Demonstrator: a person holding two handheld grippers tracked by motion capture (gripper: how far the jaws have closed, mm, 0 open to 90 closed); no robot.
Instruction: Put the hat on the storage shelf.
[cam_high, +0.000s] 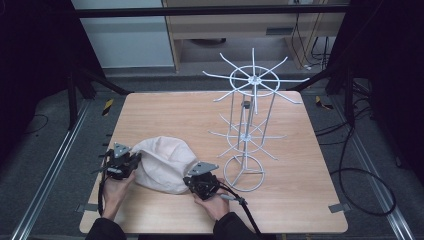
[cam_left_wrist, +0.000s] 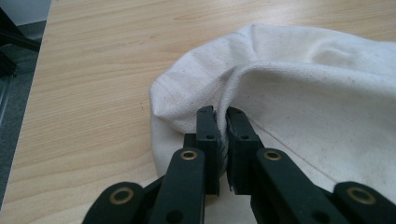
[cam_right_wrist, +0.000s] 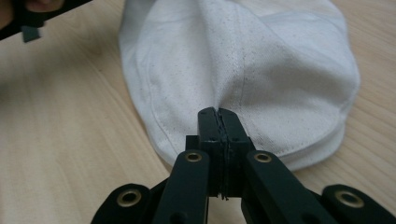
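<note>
**Pinching the white cap from both sides**

Holding a white fabric cap at the near-left part of the wooden table, and I've got a grip on it from each end. My left gripper is at the cap's left edge. In the left gripper view the jaws are closed down on a raised fold of the cloth, with a thin sliver of fabric showing between them, and the material bunches up into a ridge right at the tips. My right gripper sits at the cap's near-right side. In the right gripper view the jaws are pressed tight together on a pleat of the cloth, and the fabric puckers into a crease running away from the tips (you can see the stitched seam curving along the cap's edge just to the side). The cap lies on the tabletop, its layered rim touching the wood.

Over to the right, well apart from the cap, a white wire display rack stands upright on the table, with a round ring base and two tiers of spokes fanning out from its centre. My left hand and right hand come in from the near edge, each wrapped around its gripper, and a black cable trails off the right one toward me.
</note>
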